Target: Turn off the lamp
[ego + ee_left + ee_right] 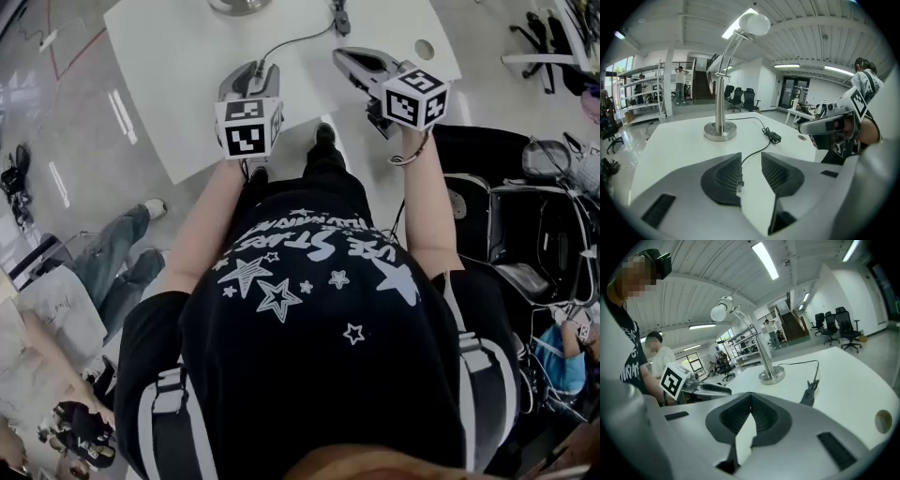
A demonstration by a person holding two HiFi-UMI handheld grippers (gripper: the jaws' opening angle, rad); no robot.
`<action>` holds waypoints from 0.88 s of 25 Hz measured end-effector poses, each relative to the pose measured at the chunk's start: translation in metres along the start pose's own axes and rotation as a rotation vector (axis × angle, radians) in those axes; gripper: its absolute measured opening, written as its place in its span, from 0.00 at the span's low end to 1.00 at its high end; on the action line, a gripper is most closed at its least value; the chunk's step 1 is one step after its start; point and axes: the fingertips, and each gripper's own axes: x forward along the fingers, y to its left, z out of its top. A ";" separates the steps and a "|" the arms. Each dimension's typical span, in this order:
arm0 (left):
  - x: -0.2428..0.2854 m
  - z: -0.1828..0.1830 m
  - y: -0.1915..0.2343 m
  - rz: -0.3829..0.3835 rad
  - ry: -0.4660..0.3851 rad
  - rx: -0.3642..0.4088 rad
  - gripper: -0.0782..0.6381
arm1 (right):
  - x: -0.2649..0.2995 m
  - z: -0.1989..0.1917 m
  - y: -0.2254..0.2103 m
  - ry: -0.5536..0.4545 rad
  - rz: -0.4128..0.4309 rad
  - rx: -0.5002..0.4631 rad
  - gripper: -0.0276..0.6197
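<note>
A silver desk lamp stands on the white table, with its round base at the far side and its white head high above. Its black cord carries an inline switch lying on the table. My left gripper hovers over the near part of the table, open, with nothing between its pads. My right gripper is beside it, closer to the switch, and its fingertips meet.
A round cable hole sits near the table's right edge. Black bags and gear crowd the floor at the right. Another person's legs are at the left. Office chairs stand far behind.
</note>
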 end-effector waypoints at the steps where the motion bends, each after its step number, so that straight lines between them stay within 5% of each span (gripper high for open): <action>1: -0.007 -0.003 0.006 -0.009 -0.002 -0.002 0.31 | 0.005 -0.003 0.010 -0.001 -0.007 -0.002 0.05; 13: -0.093 -0.037 0.057 -0.144 -0.008 0.015 0.31 | 0.038 -0.027 0.128 -0.070 -0.084 0.022 0.05; 22: -0.123 -0.065 0.052 -0.159 0.005 0.015 0.13 | 0.016 -0.064 0.169 -0.093 -0.133 0.090 0.05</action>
